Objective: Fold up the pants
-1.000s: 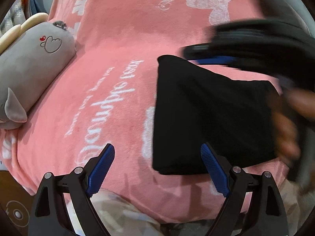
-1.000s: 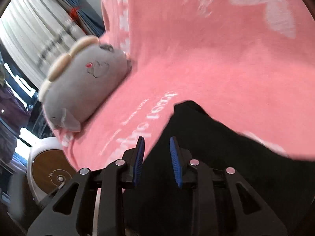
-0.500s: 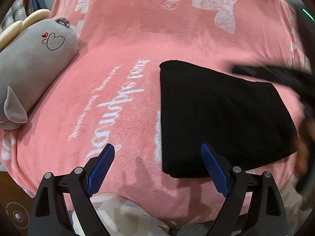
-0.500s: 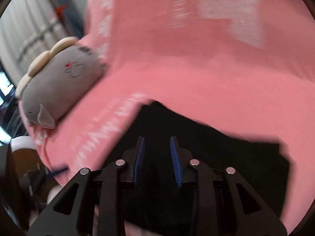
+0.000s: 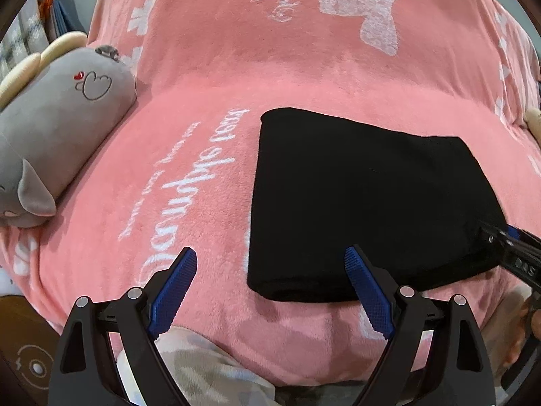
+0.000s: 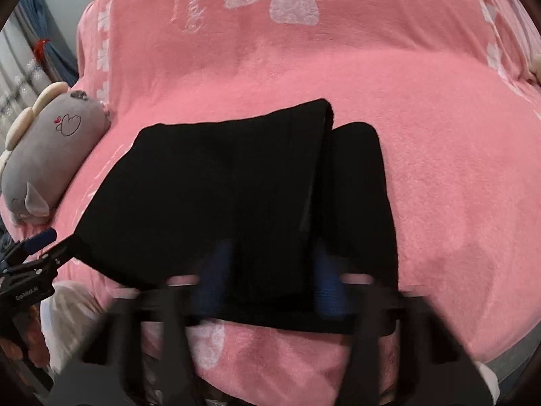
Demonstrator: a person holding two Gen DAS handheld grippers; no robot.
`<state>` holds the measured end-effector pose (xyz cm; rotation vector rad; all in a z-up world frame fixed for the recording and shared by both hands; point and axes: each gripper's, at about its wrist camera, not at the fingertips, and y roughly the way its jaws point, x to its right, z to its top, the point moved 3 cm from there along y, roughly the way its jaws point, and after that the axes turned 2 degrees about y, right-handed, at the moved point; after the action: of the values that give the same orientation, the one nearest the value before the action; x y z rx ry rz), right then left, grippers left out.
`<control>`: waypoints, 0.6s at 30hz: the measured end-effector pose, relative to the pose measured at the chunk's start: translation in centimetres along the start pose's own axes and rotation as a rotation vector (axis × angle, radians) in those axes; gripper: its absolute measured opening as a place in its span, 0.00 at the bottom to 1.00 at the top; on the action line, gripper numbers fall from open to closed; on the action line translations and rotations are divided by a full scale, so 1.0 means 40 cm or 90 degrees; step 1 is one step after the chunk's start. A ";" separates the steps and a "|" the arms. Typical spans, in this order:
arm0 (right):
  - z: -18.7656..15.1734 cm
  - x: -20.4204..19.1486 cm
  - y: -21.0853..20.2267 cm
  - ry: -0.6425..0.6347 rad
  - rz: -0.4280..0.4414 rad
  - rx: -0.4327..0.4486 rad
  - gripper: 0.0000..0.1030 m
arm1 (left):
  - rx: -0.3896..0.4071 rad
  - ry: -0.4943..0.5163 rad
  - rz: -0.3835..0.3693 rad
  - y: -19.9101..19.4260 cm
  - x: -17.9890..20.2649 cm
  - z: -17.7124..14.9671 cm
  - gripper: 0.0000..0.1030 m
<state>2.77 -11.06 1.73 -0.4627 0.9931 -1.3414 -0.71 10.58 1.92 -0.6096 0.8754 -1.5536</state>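
Swung from the pants' (image 5: 368, 199) 1 o'clock side to their 4 o'clock corner, the right gripper (image 6: 270, 270) is closing with nothing visibly pinched, the left gripper (image 5: 270, 291) hangs spread at their 6 o'clock edge, and a stray snag could undo the folded stack on the blanket (image 5: 304, 67).

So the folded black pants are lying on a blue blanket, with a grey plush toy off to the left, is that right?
Not quite: the blanket is pink, not blue, as the left wrist view shows plainly. The rest holds: the folded black pants lie on it, with the grey plush toy off to the left.
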 end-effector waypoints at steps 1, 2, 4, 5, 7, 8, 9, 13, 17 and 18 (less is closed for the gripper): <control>0.000 0.000 -0.009 0.011 0.021 0.002 0.15 | -0.001 0.004 0.003 -0.002 0.005 -0.001 0.84; 0.007 0.002 -0.032 0.010 0.034 0.014 0.14 | -0.002 0.008 0.002 -0.003 0.010 0.000 0.84; 0.010 0.009 -0.074 0.014 0.040 0.038 0.13 | -0.001 0.012 0.005 -0.006 0.019 0.001 0.84; 0.014 0.014 -0.094 0.014 0.038 0.048 0.13 | 0.000 0.015 0.005 -0.006 0.023 0.002 0.84; 0.010 0.042 -0.104 0.016 0.015 0.047 0.13 | 0.002 0.018 0.003 -0.005 0.031 0.004 0.84; 0.003 0.057 -0.079 0.020 0.003 0.021 0.15 | 0.001 0.020 0.004 -0.001 0.036 0.005 0.84; -0.015 0.068 -0.039 0.028 -0.004 -0.012 0.17 | -0.001 0.020 0.002 0.005 0.043 0.004 0.84; -0.025 0.069 -0.042 0.055 0.011 -0.002 0.22 | -0.018 0.017 -0.005 0.026 0.058 0.002 0.84; 0.023 0.047 -0.127 0.057 0.043 0.059 0.22 | -0.005 0.013 -0.015 0.013 0.053 0.008 0.84; 0.044 0.038 -0.144 0.047 0.051 0.071 0.22 | -0.004 0.008 -0.019 0.013 0.053 0.015 0.84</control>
<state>0.69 -14.22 6.68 -0.2881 0.9818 -1.3417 -0.27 8.38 1.66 -0.6207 0.8844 -1.5835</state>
